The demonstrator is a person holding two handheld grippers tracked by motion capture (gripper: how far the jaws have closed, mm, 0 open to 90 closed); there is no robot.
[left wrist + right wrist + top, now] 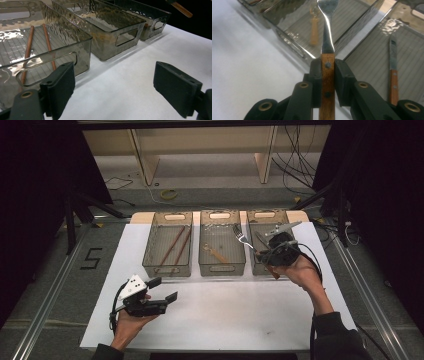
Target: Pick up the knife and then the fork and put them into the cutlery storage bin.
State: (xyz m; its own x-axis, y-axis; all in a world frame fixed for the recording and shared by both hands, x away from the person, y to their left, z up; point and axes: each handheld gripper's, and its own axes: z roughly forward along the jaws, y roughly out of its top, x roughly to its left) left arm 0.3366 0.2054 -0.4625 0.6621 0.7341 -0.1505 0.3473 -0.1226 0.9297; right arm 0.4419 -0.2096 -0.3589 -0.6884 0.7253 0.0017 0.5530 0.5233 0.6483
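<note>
Left claw point(162, 290): nearest the person, low over the bare desk point(225, 315), jaws wide apart with nothing between them; it looks parked out of the way while the other hand works
Left claw aim: in the left gripper view its jaws frame white desk in front of the left bin point(50, 57), so it is near that bin but apart from it
Right claw point(327, 75): clamped on the fork's wooden handle, one pad on each flat side near the upper rivet; a grip this far up the handle probably keeps the fork from swinging
Fork point(243, 239): held in the air, tines ahead of the claw and tilted toward the far left, head over the gap between the middle bin and the right bin
Right bin point(252, 265): holds a wood-handled knife point(393, 72) lying flat along its ribbed floor; the right hand point(300, 270) hovers at this bin's near end
Middle bin point(222, 267): holds a spoon point(215, 253) with a wooden handle, lying at a slant
Left bin contents: two brown chopsticks point(176, 245) lying lengthwise, side by side
Reading: one kind of cutlery per bin, so this looks like sorting; the fork is carried, not yet set down, and I cannot tell which bin it is bound for
Risk: clear bin walls stand close below the tines; a low pass could catch a rim
</note>
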